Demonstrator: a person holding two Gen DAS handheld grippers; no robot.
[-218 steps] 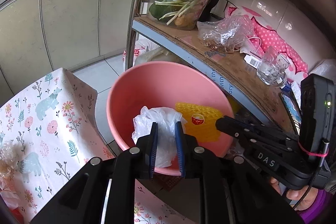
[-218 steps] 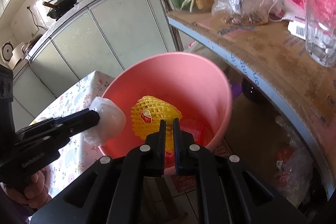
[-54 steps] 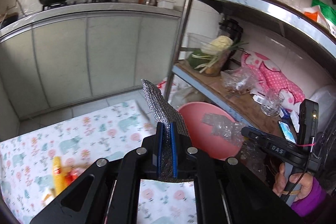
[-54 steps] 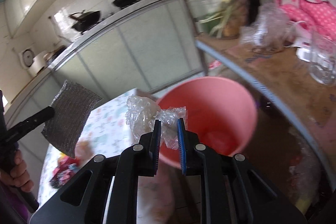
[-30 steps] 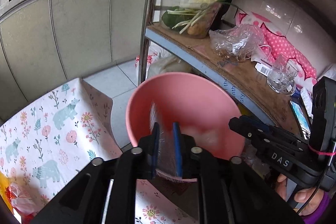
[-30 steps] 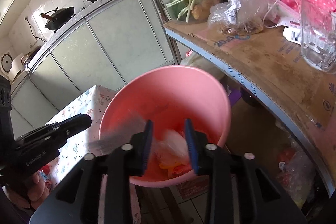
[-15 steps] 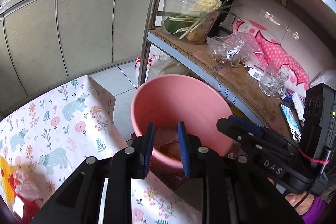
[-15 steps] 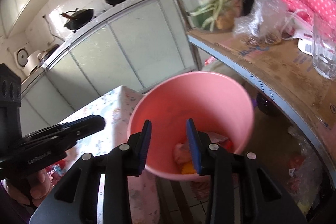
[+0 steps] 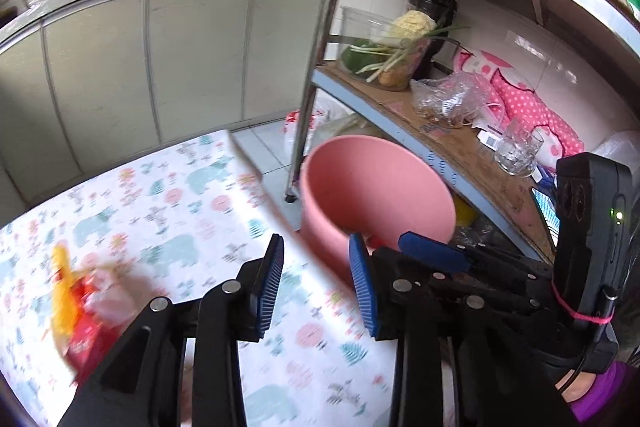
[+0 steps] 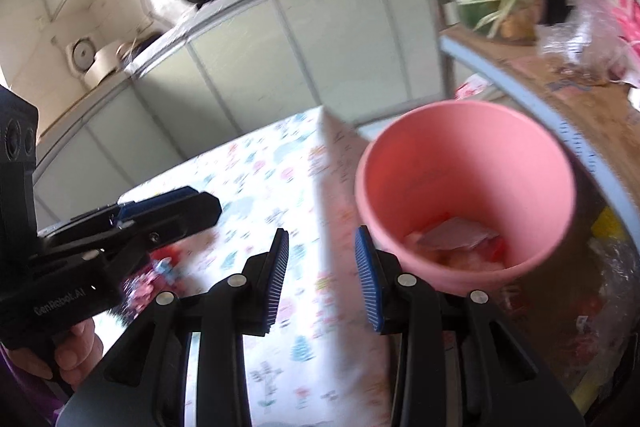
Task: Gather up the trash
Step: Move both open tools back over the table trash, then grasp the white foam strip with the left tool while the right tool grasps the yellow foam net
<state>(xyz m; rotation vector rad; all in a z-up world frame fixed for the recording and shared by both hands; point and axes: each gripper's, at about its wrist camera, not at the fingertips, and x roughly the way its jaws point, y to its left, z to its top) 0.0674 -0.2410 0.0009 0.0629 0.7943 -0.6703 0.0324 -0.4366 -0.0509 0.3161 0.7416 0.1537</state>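
A pink bin [image 9: 376, 187] stands on the floor beside the table's right edge; it also shows in the right wrist view [image 10: 472, 183], with a grey scouring pad [image 10: 456, 234] and crumpled plastic inside. My left gripper [image 9: 318, 285] is open and empty above the table corner. My right gripper [image 10: 322, 275] is open and empty above the table edge, left of the bin. Red and yellow wrappers [image 9: 82, 311] lie blurred on the table at the left; they also show in the right wrist view [image 10: 152, 275].
The table has a floral cloth [image 9: 180, 211]. A metal shelf rack [image 9: 452, 147] stands right of the bin with a vegetable tub [image 9: 386, 57], a plastic bag [image 9: 452, 99] and a glass mug [image 9: 516, 147]. Cabinets [image 9: 160, 59] run behind.
Both grippers dropped their trash into the bin, opened wide and swung back left, away from the bin and over the table.
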